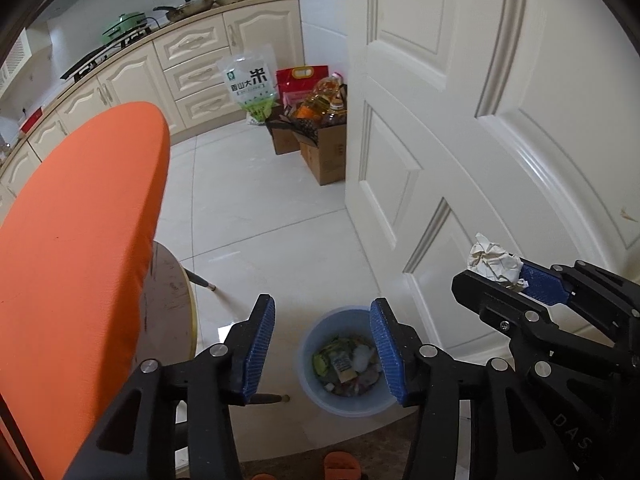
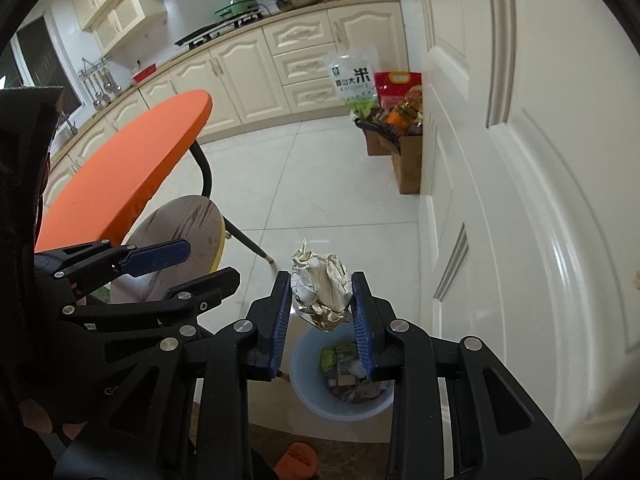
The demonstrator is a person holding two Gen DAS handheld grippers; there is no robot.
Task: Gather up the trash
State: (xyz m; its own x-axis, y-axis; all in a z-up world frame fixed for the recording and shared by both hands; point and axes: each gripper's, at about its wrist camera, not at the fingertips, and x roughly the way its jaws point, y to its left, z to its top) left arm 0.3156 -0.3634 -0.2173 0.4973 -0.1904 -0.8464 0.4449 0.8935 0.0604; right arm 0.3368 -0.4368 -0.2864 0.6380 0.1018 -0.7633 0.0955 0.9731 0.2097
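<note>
A pale blue trash bin (image 1: 320, 398) stands on the tiled floor by the door, with wrappers and scraps inside. My left gripper (image 1: 322, 304) hangs above it, open, with nothing between its blue pads (image 1: 258, 344); the bin shows through the gap. My right gripper (image 2: 320, 280) is shut on a crumpled paper ball (image 2: 326, 286), held above the bin (image 2: 306, 384). In the left wrist view the right gripper (image 1: 496, 276) sits to the right with the paper ball (image 1: 494, 260) sticking out of its tip. The right wrist view shows the left gripper (image 2: 213, 259) at the left.
An orange table (image 1: 80, 240) and a round stool (image 2: 180, 232) with dark legs crowd the left. A white panelled door (image 1: 480, 140) fills the right. Cardboard boxes (image 1: 324, 152) with oil bottles and a rice bag (image 1: 250, 84) stand by the cream cabinets (image 2: 248, 76). A brown mat lies below.
</note>
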